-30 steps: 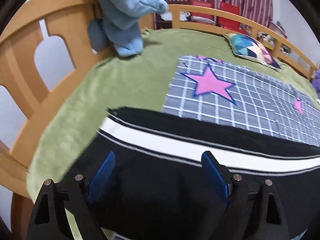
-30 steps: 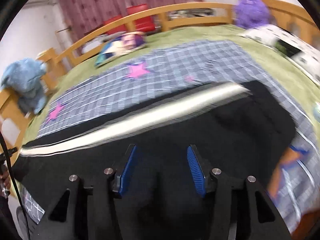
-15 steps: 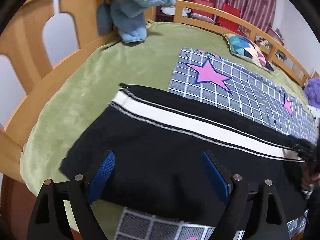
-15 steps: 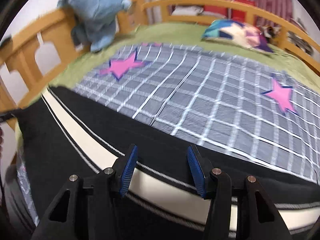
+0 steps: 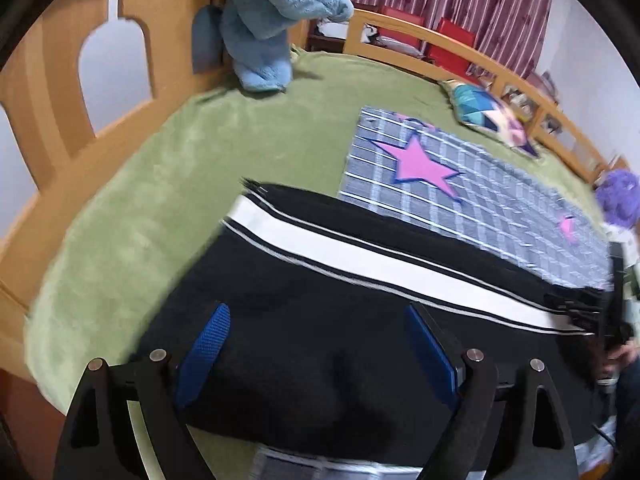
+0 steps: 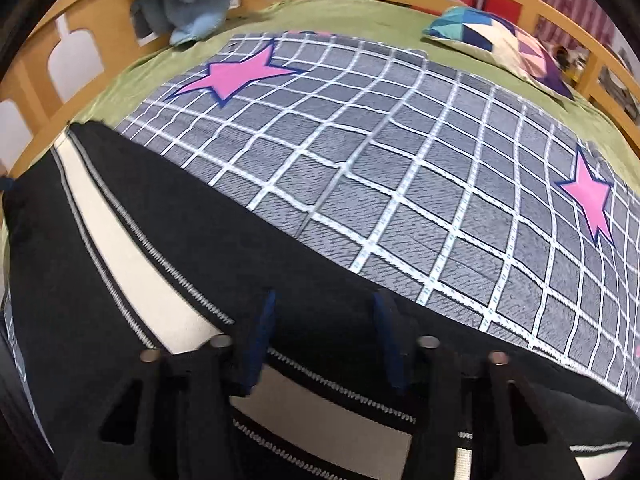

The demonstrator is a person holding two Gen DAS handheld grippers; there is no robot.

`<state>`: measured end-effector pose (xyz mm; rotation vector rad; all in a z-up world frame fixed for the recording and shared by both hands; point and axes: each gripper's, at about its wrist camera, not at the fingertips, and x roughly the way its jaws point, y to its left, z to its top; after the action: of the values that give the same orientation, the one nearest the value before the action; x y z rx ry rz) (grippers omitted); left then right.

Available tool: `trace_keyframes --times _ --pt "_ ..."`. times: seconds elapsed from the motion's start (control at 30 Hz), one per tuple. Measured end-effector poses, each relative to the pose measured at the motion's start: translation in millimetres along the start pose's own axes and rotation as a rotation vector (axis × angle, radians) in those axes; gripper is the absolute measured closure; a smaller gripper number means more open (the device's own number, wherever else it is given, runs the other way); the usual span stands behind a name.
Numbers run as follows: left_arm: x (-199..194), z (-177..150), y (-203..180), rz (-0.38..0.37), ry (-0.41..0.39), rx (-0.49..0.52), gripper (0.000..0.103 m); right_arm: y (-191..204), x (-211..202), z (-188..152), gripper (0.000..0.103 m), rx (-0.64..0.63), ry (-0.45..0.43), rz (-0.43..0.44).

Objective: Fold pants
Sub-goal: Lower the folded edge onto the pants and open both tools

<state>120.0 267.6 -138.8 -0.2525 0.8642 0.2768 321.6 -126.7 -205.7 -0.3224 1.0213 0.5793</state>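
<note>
Black pants [image 5: 320,320] with a white side stripe lie flat across the bed, partly on the grey checked blanket. My left gripper [image 5: 316,344] is open and empty, low over the black cloth near the hem end. My right gripper [image 6: 324,336] is open, its blue pads [image 6: 262,332] low over the far edge of the pants [image 6: 168,248], close to the stripe. Whether the pads touch the cloth I cannot tell. The right gripper also shows at the right edge of the left wrist view [image 5: 612,320].
A grey checked blanket with pink stars [image 6: 380,152] covers the green bed cover [image 5: 152,200]. A blue plush toy [image 5: 272,20] hangs on the wooden bed rail [image 5: 52,92]. A patterned cushion [image 6: 500,36] lies at the back. A purple plush [image 5: 620,200] sits far right.
My right gripper dropped lower and closer to the far edge of the pants. My left gripper moved in lower over the black cloth. The pants stayed flat.
</note>
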Motion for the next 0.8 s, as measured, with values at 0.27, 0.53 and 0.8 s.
trace_keyframes --times 0.27,0.53,0.8 --pt "39 50 24 0.039 -0.015 0.017 0.021 18 -7 -8 0.099 -0.07 -0.035 -0.068" --pt "108 77 43 0.001 0.085 -0.039 0.084 13 -17 -10 0.1 0.006 -0.084 -0.048" --pt "82 94 49 -0.096 -0.035 -0.063 0.084 -2 -49 3 0.1 0.054 -0.173 0.029"
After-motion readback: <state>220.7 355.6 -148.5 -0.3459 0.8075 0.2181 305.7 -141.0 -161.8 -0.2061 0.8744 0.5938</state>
